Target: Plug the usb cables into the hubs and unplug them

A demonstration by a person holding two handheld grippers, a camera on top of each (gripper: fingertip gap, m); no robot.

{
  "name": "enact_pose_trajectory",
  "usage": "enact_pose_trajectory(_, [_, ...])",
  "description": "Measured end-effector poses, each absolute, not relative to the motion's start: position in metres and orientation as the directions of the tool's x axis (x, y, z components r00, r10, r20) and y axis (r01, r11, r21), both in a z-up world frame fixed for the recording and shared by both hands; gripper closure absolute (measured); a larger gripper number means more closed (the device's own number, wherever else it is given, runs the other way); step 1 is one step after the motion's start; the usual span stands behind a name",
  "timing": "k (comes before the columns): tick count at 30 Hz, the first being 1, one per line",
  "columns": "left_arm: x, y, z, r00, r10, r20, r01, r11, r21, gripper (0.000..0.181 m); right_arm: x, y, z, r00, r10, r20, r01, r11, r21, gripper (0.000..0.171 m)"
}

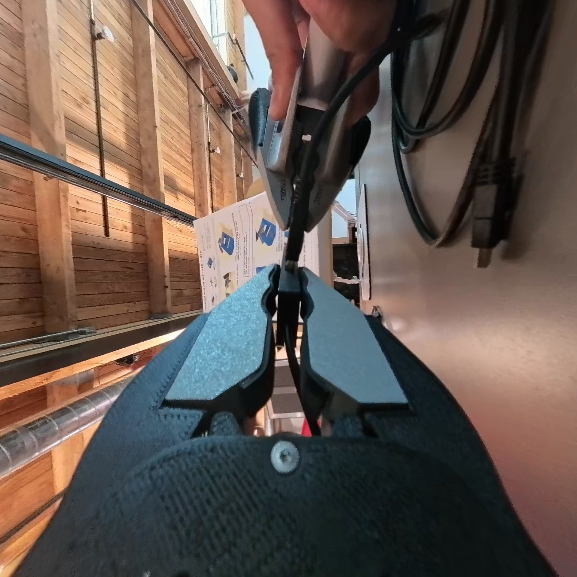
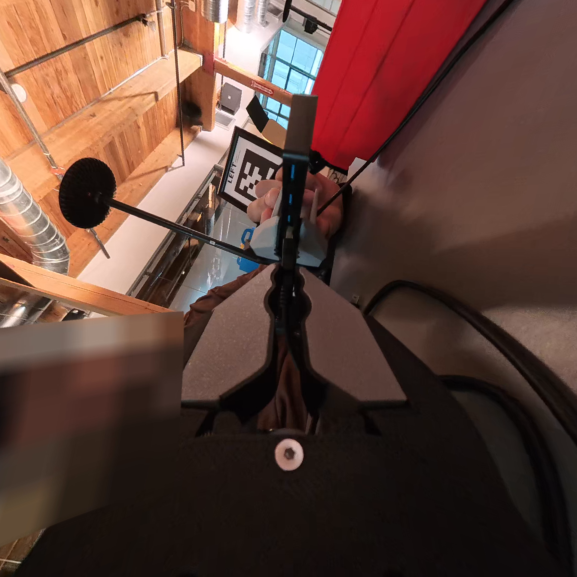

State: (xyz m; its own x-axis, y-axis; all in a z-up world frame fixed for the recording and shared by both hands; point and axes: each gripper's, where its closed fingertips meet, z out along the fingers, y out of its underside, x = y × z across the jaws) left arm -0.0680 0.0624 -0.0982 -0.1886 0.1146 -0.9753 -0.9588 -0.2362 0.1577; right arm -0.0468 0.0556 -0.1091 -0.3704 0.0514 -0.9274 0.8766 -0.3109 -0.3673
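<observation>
While your left gripper [image 1: 288,274] pinched the hub [image 1: 288,284] edge-on, its jaws stood nearly closed with only the hub's thickness between them. The hub's own lead [image 1: 292,359] trailed back between the fingers. Straight ahead, your right gripper [image 1: 296,224] was clamped on a cable plug [image 1: 296,237], also nearly closed. The plug's metal tip sat right at the hub's end; seated, entering or leaving, I could not tell.

On the table [image 1: 468,343] to the right lay a coil of spare cables [image 1: 437,156]; I made out two free plugs there, blurred, so treat that count as loose.

From the right wrist view, the hub [image 2: 296,187] stood upright past the fingertips, three blue ports showing along its edge, none of those three filled. The plug [image 2: 288,249] met its near end.

Count: one hub, though the task names hubs; two grippers; one cable in hand; at least two cables waiting.

Judgement: early or mid-task. One cable was at the port; the coiled ones looked untouched.
</observation>
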Motion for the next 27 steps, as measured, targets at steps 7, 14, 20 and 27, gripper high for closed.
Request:
enact_pose_trajectory(7, [-0.068, 0.063, -0.105, -0.174, 0.083, -0.981, -0.960, -0.236, 0.150, 0.174, -0.052, 0.058, -0.113, -0.351, 0.043, -0.936, 0.886, -0.309, -0.346, 0.167])
enact_pose_trajectory(14, [-0.081, 0.068, -0.093, 0.020, 0.113, -0.993, -0.972, -0.232, -0.046, 0.172, -0.063, 0.063, -0.096, -0.441, 0.144, -0.886, 0.822, -0.332, -0.463, 0.164])
enact_pose_trajectory(20, [-0.087, 0.069, -0.102, 0.034, 0.074, -0.997, -0.968, -0.247, -0.052, 0.172, -0.075, 0.100, -0.109, -0.443, 0.548, -0.710, 0.681, -0.310, -0.664, 0.143])
enact_pose_trajectory(27, [-0.091, 0.071, -0.106, 0.049, 0.059, -0.997, -0.962, -0.265, -0.063, 0.172, -0.056, 0.071, -0.096, -0.647, 0.647, -0.403, 0.532, 0.004, -0.847, 0.136])
